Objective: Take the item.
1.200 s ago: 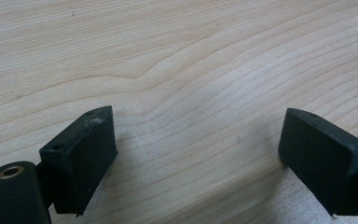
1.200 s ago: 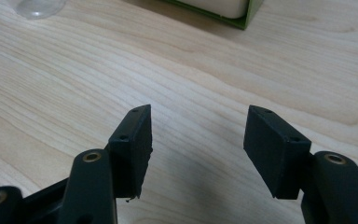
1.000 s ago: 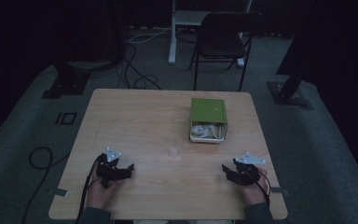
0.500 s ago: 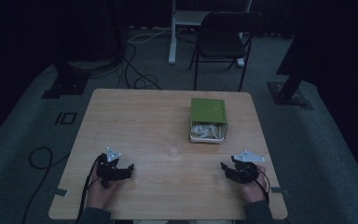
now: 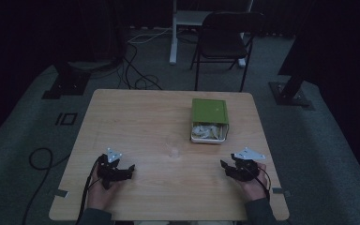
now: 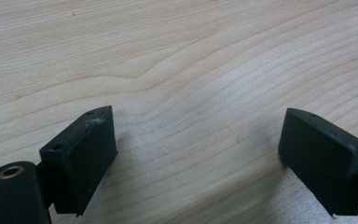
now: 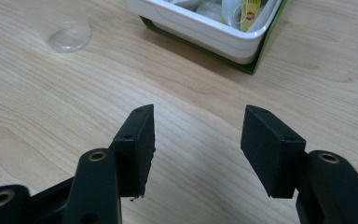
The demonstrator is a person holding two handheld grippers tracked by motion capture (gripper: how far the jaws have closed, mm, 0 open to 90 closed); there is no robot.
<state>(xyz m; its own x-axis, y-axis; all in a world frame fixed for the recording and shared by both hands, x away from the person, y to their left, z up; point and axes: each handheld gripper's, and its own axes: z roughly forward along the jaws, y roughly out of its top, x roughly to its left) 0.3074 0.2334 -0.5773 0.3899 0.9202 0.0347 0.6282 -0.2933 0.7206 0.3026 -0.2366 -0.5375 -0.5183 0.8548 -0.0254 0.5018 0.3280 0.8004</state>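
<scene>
On the wooden table [image 5: 168,117] stands a white box [image 5: 208,133] holding several tea bags, its green lid [image 5: 209,110] lying behind it. In the right gripper view the box [image 7: 214,28] lies ahead with a yellow-tagged tea bag [image 7: 251,9] inside. A small clear glass cup [image 5: 173,152] stands mid-table, also at upper left in the right gripper view [image 7: 67,28]. My left gripper [image 5: 127,168] rests near the front left, open over bare wood [image 6: 196,140]. My right gripper [image 5: 224,165] rests near the front right, open and holding nothing [image 7: 196,140].
A black chair [image 5: 225,42] and a white post [image 5: 174,33] stand beyond the table's far edge. Cables [image 5: 140,79] lie on the grey floor at the left. Dark stand bases [image 5: 70,82] sit on either side of the table.
The right gripper has shifted slightly toward the left. The left gripper has stayed in place.
</scene>
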